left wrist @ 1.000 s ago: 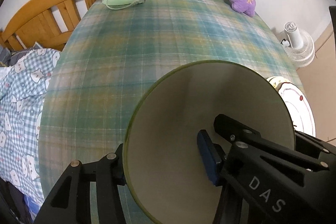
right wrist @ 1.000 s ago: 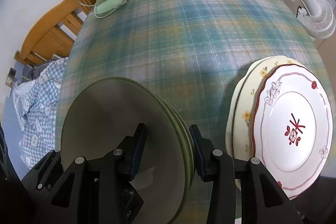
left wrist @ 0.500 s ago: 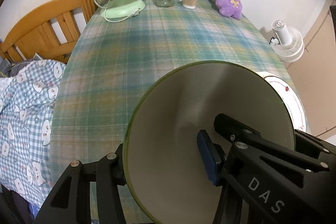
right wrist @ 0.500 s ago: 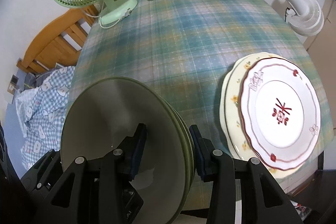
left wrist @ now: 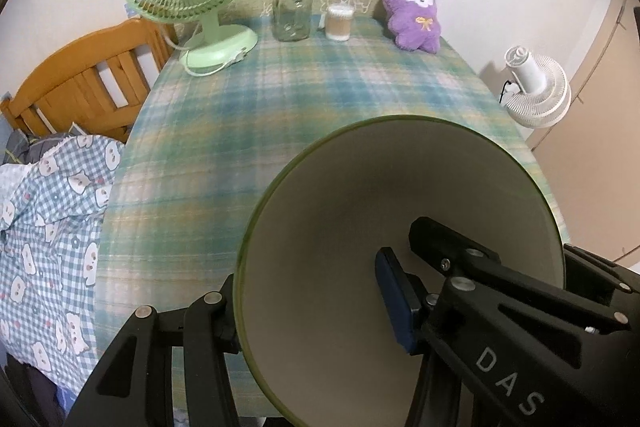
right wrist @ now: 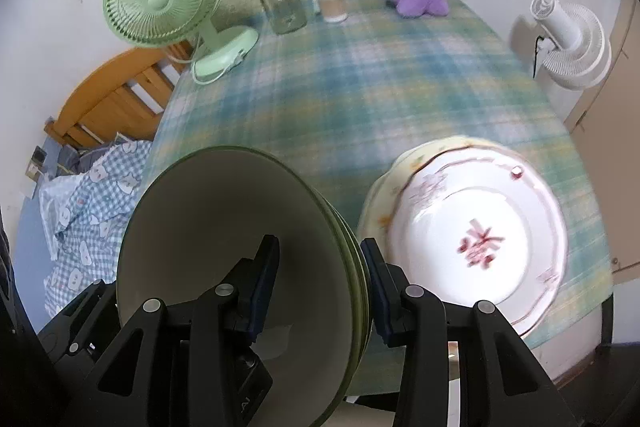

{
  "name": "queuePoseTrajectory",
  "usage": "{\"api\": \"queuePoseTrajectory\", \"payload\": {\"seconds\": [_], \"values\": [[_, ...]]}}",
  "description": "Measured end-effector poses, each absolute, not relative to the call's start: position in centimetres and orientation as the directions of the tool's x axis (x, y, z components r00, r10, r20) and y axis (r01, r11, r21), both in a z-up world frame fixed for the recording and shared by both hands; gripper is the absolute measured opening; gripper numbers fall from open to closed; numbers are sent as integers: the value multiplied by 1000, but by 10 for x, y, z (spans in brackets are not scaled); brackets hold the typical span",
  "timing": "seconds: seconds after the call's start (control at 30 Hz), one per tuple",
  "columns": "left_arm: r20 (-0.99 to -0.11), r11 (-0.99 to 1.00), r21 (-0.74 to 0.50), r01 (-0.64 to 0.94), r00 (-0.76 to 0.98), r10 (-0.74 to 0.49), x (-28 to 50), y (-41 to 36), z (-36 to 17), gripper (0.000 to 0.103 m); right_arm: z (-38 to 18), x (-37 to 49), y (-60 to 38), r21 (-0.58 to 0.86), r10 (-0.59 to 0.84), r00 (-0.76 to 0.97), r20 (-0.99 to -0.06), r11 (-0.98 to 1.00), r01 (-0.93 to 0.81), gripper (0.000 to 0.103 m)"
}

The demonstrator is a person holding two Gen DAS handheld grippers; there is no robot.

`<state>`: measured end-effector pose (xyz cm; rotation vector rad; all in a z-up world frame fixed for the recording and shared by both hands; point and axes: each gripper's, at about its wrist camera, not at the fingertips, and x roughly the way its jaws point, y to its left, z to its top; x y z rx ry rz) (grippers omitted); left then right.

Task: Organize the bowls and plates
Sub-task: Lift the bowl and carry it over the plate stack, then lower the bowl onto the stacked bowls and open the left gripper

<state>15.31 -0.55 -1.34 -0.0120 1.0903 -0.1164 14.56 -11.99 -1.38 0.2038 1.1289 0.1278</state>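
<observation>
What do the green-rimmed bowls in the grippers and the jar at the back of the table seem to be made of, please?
Green-rimmed bowls: probably glazed ceramic, since the cream inside is smooth and opaque with a soft sheen. Jar: apparently clear glass, as the wall shows through it; its flat brown lid could be cork or metal.

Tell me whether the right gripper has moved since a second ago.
Yes. The right gripper, clamped on the green bowls, has lifted and pulled back: the jar and plates now sit lower and smaller in its view.
</observation>
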Motion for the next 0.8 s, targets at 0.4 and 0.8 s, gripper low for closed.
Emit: {"api": "queuePoseTrajectory", "payload": {"seconds": [0.4,0.8], "values": [[-883,996,-75,53,461,-91,168,-79,-8,55,-10,161,-192,217,209,409,-888,976,-29,45],[-908,996,-86,25,410,-89,176,-134,-37,55,-39,176,-245,204,205,354,-912,978,-41,45]]}}
